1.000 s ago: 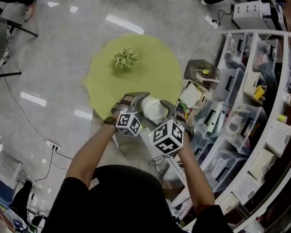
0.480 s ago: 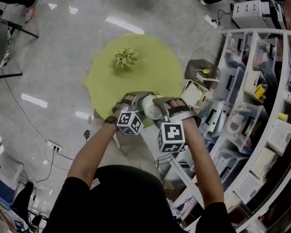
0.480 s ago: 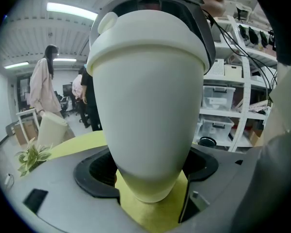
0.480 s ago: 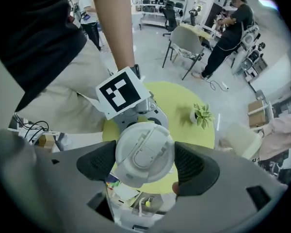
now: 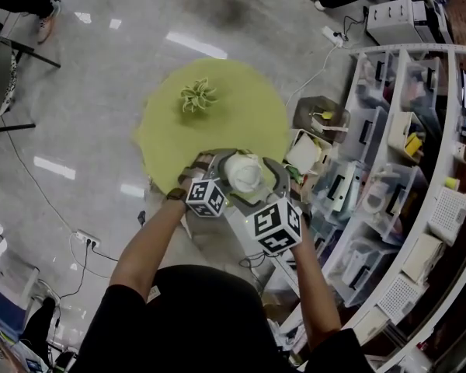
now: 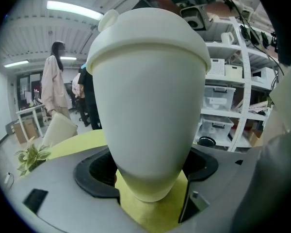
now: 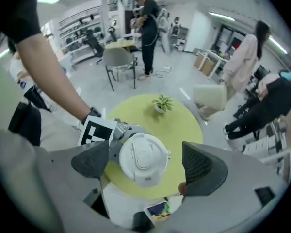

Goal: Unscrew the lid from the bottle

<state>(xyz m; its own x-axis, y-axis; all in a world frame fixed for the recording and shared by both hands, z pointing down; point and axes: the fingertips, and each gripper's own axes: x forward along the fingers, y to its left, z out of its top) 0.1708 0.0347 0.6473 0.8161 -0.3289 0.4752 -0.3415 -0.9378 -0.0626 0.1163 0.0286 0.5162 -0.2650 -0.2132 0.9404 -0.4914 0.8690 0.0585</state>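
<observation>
I keep the left gripper [image 6: 148, 181] clamped round the lower body of the white bottle [image 6: 148, 96], upright in the air over the near edge of the green table [image 5: 163, 130]. The right gripper [image 7: 146, 165] hangs over the lid [image 7: 139, 153]. Its jaws have just been opening and stand wide, with the lid between them untouched. The lid sits on the bottle, so I judge the unscrewing unfinished.

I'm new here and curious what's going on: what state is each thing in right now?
bottle: upright, held in the air.
lid: on the bottle.
left gripper: shut on the bottle.
right gripper: open, jaws have just been opening, lid between them, untouched.
plant: upright on the green table.
</observation>
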